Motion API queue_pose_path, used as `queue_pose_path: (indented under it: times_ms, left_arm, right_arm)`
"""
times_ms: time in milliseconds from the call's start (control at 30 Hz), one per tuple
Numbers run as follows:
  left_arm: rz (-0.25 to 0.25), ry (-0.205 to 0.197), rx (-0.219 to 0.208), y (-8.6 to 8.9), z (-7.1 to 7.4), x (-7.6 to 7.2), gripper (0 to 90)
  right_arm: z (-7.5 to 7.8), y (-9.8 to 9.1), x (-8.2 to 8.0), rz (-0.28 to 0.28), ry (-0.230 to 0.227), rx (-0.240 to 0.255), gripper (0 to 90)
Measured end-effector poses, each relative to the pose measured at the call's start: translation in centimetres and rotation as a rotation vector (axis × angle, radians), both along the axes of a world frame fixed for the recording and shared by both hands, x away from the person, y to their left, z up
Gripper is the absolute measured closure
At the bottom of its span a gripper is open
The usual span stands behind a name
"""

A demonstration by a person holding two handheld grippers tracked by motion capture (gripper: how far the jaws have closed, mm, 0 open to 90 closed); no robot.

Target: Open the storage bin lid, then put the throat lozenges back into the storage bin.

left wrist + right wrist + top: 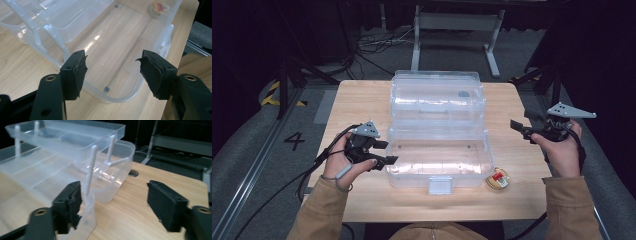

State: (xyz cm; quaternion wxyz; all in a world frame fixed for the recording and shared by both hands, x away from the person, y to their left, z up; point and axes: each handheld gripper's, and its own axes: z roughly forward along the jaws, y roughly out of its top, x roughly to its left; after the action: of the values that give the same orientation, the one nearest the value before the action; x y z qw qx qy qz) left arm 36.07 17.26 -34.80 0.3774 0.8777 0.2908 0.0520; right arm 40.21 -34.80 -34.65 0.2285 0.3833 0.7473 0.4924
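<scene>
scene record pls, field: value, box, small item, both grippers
box: clear plastic box, lid open, tray raised on arms, mid table
small item: round tin on the table, beside the box's near right corner
left gripper: open, nothing between jaws, at the box's left edge
right gripper: open, holds nothing, right of the box
</scene>
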Motion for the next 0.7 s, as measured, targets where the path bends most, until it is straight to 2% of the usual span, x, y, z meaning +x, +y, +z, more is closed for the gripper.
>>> queue_pose_path:
  times_ms: [33,67,133,167,467,600,700]
  left_arm:
    - [0.000,0.000,0.004,0.1,0.0,0.1,37.9]
    - [0.000,0.000,0.004,0.1,0.0,0.1,37.9]
    - [0.004,0.000,0.004,0.2,0.1,0.2,37.9]
    - [0.006,0.000,0.006,0.3,0.1,0.2,37.9]
    - [0.037,-0.001,0.006,1.1,-0.1,0.9,37.1]
    - [0.052,-0.002,0.016,1.3,-0.1,1.0,36.7]
    - [0.052,-0.004,0.016,1.3,-0.1,1.0,36.6]
  right_arm:
    - [0.1,-0.1,-0.3,0.061,0.027,-0.026,47.2]
    - [0.1,-0.1,-0.3,0.061,0.027,-0.026,47.2]
    - [0.2,0.0,-0.5,0.078,0.044,-0.063,47.5]
    - [0.2,0.0,-0.6,0.082,0.037,-0.077,46.9]
    - [0.5,-0.5,-1.4,0.110,0.060,-0.080,46.3]
    - [0.5,-0.5,-1.8,0.123,0.089,-0.112,47.5]
    - [0.4,-0.3,-1.8,0.135,0.088,-0.126,44.4]
